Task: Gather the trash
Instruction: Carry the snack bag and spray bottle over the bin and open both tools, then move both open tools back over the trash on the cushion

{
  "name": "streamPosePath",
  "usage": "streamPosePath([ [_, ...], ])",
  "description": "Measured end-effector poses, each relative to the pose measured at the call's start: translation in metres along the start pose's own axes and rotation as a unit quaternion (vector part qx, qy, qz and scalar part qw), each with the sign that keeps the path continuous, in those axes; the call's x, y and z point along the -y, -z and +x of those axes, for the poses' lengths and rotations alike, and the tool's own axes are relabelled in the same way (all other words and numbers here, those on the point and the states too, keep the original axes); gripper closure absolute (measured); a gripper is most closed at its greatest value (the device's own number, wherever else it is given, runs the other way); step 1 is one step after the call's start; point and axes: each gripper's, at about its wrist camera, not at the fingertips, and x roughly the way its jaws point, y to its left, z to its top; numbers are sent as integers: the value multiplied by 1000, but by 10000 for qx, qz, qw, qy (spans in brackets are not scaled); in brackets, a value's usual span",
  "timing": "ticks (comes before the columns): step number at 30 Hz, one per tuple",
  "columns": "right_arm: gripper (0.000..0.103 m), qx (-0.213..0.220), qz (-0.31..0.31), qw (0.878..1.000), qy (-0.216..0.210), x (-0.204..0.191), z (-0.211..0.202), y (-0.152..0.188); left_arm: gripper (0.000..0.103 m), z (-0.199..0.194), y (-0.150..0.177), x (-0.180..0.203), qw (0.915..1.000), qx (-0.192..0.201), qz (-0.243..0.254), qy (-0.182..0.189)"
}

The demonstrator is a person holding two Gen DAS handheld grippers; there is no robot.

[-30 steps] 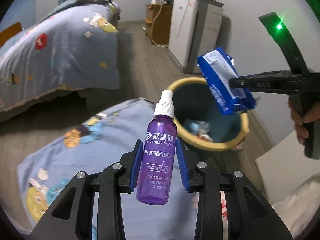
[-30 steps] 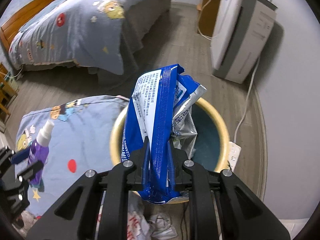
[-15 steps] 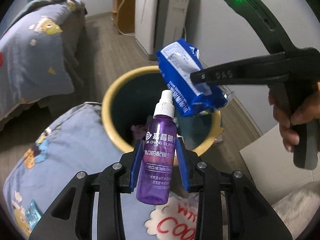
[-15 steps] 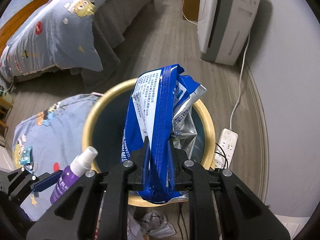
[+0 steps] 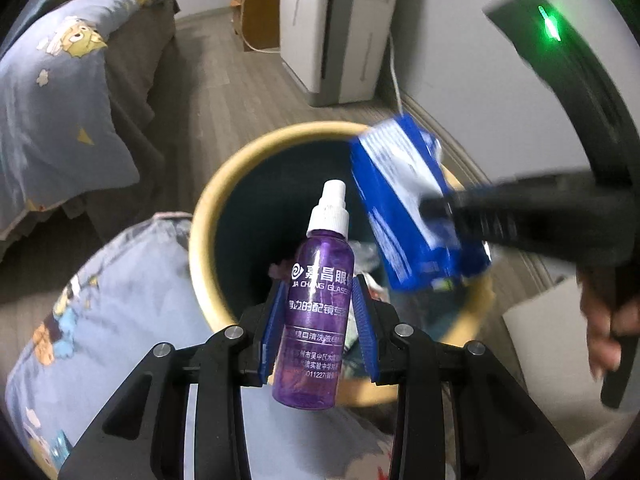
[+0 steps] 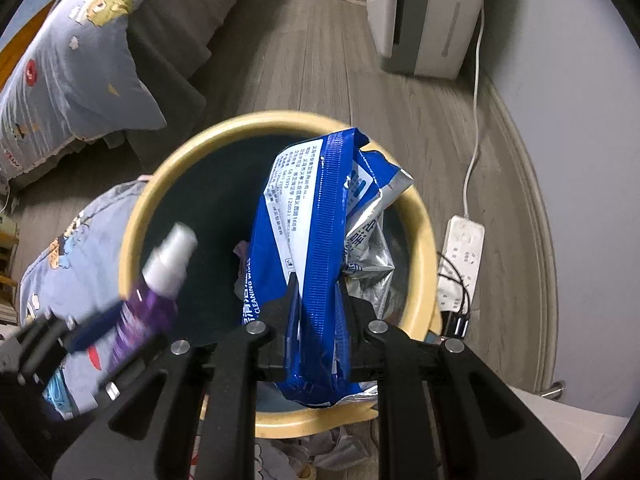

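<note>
Purple spray bottle, pinched upright at mid-body by the left tool, long axis along the fingers and cap forward, hangs over the near rim of the yellow-rimmed bin, whose opening lies straight below and ahead. Blue wipes packet, clamped on its seam by the right tool, hangs over the same opening toward the bin's right rim, about as close. Count: one bottle, one packet, one bin holding some scraps, two tools, both closed on loads.

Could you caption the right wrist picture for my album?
Right gripper holding a blue wipes packet over a yellow-rimmed trash bin.
</note>
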Motion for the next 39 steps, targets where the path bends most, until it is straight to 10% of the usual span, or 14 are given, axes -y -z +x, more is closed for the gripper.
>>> streamPosePath([
  [16, 87, -324, -56, 9995, 37, -6, 45, -3, 67, 34, -7, -6, 9997, -95, 177, -106],
  [21, 51, -197, -34, 9998, -4, -6, 43, -4, 61, 22, -6, -15, 10000, 33, -24, -82],
  [26, 47, -131, -140, 9998, 34, -9, 31, -4, 28, 1, 2, -22, 9994, 248, -68, -219],
  [30, 17, 184, -341, 9991, 188, -15, 4, 0, 13, -27, 14, -29, 9980, 482, -218, -341],
  [39, 6, 672, -403, 9969, 11, -41, -61, 22, 8, -112, 51, -52, 9919, 827, -488, -835],
])
